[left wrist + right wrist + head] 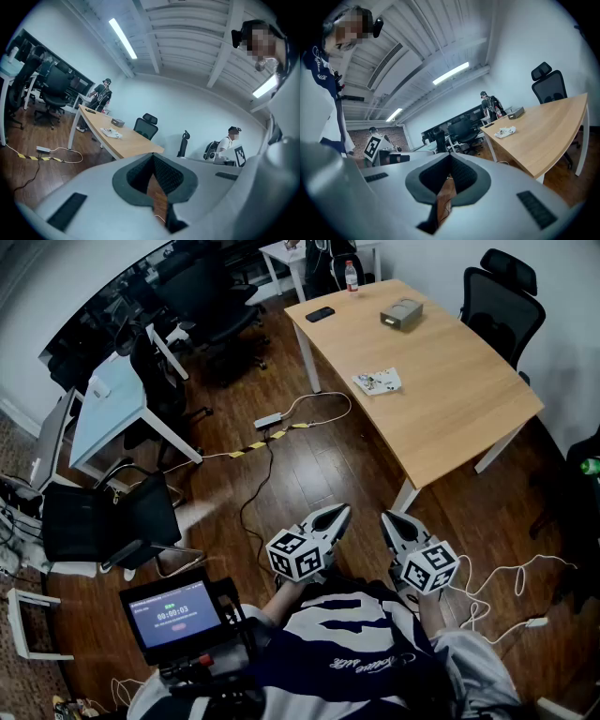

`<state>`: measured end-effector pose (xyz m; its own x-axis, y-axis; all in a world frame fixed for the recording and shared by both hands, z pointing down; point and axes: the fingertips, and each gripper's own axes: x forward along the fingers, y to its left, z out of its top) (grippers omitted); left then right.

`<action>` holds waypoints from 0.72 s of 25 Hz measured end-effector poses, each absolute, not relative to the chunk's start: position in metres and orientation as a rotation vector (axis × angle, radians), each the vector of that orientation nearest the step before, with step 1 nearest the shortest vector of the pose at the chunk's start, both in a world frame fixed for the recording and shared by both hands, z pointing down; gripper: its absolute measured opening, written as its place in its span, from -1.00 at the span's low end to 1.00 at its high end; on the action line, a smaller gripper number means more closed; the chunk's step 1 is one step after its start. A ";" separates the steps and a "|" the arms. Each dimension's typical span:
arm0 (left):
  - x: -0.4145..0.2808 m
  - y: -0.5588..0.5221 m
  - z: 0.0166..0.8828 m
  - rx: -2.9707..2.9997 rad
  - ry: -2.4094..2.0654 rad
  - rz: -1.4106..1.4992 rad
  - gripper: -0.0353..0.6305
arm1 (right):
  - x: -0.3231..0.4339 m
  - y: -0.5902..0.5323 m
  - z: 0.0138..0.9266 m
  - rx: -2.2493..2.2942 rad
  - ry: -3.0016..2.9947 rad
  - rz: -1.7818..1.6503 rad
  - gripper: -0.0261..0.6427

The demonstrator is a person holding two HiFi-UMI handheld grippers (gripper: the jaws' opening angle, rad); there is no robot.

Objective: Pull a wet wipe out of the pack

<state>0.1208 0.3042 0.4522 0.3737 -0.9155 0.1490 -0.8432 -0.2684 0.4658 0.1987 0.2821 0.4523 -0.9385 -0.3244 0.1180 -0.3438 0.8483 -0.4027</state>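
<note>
Pointing forward: left gripper point(339, 512), right gripper point(387, 518).

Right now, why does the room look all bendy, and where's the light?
Left gripper view: the wide lens bends the ceiling and darkens the corners; a light strip glows white. Right gripper view: same bending, bright ceiling lamp. Head view: table evenly lit.

Warm wood, grey shells and black accents fill my feeds.

I see a pale honey-coloured wooden desk point(450, 390) over a dark reddish-brown plank floor point(309, 479). On the desk lie a flat white wipe pack with a green-speckled print point(378, 382), a grey rectangular box point(401, 313) and a black phone point(320, 314). The left gripper point(339, 512) and right gripper point(387, 517) are light grey with black ribbed pads point(168, 177), and their marker cubes point(300, 557) are white with black squares. A yellow-and-black striped strip point(253, 446) crosses the floor.
</note>
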 end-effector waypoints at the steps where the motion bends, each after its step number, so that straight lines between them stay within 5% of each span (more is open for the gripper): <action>1: 0.122 0.304 0.451 2.170 -1.516 -0.205 -0.88 | 0.199 0.282 0.452 0.536 -2.972 0.666 -0.93; 18: 0.120 0.300 0.453 2.162 -1.516 -0.189 -0.88 | 0.203 0.267 0.459 0.606 -2.960 0.737 -0.93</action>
<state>0.1199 0.3000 0.4527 0.3741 -0.9132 0.1618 -0.8453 -0.2640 0.4646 0.2028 0.2668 0.4588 -0.9237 -0.3630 0.1228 -0.3782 0.8118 -0.4449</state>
